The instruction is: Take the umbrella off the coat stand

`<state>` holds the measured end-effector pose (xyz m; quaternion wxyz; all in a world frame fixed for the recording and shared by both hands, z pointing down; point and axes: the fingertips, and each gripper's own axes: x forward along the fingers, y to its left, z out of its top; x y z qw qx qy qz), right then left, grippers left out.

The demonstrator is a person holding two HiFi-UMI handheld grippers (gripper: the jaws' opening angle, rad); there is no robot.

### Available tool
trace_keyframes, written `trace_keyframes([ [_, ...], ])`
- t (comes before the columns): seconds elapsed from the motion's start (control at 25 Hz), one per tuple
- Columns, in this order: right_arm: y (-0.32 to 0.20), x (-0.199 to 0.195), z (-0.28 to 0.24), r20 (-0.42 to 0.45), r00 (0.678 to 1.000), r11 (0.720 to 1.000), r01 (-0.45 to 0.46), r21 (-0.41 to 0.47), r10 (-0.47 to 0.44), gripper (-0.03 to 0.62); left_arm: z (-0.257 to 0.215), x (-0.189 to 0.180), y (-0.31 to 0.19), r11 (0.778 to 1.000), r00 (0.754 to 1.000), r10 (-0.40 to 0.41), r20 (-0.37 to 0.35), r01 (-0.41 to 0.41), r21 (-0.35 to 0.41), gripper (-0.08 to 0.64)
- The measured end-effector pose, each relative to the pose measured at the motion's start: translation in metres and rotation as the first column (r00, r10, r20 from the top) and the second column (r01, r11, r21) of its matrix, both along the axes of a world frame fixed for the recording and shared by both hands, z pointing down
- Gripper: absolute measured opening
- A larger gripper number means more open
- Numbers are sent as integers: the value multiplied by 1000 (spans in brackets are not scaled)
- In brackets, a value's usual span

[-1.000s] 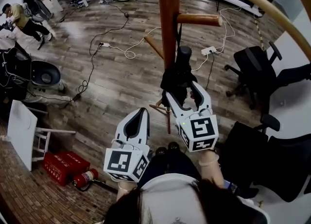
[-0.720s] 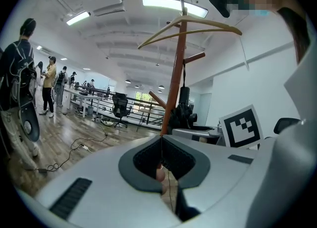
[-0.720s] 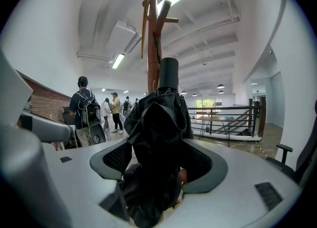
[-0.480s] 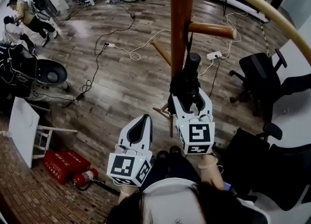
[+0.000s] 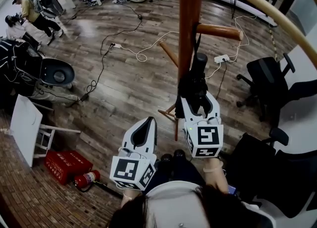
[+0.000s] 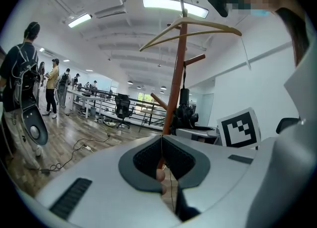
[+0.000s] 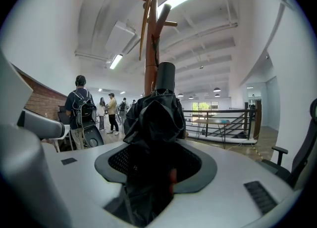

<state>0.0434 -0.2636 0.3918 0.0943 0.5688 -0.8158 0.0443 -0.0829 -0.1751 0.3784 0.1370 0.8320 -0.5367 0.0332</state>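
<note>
A folded black umbrella [image 5: 194, 82] hangs by its strap from a peg [image 5: 219, 31] of the wooden coat stand [image 5: 189, 19]. My right gripper [image 5: 199, 101] reaches level toward the stand, and its jaws have just been closing with the umbrella's bundled fabric between them. In the right gripper view the umbrella [image 7: 156, 111] fills the gap of the right gripper [image 7: 156, 148], its round handle end pointing up beside the pole. My left gripper [image 5: 147, 122] hangs lower left, shut and empty. The left gripper [image 6: 161, 139] looks toward the stand [image 6: 177, 78].
Black office chairs [image 5: 267, 78] stand right of the stand. Cables [image 5: 99, 68] trail over the wood floor. A white stool [image 5: 27, 128], red box [image 5: 67, 165] and fire extinguisher [image 5: 86, 178] lie at the lower left. People [image 5: 29, 12] stand far left. A curved hanger bar [image 5: 257, 4] crosses overhead.
The right gripper's jaws have narrowed around the umbrella, which now sits deeper between them. The left gripper has held its place.
</note>
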Motion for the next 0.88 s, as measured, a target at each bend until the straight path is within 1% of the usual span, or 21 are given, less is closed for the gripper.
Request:
trace_keyframes([
  [0.36,5,2,-15,15,1000,999,15,28,-16,225,-14,0,7,999,1000,-3,-1,3,32,14],
  [0.6,11,4,-33,24,1000,997,12,74,-14,225,-24,3,13,998,1000,5,1,-5,66,14],
  [0.88,17,4,-53,45,999,994,2,111,-7,224,-38,-2,18,995,1000,11,-3,-10,104,14],
])
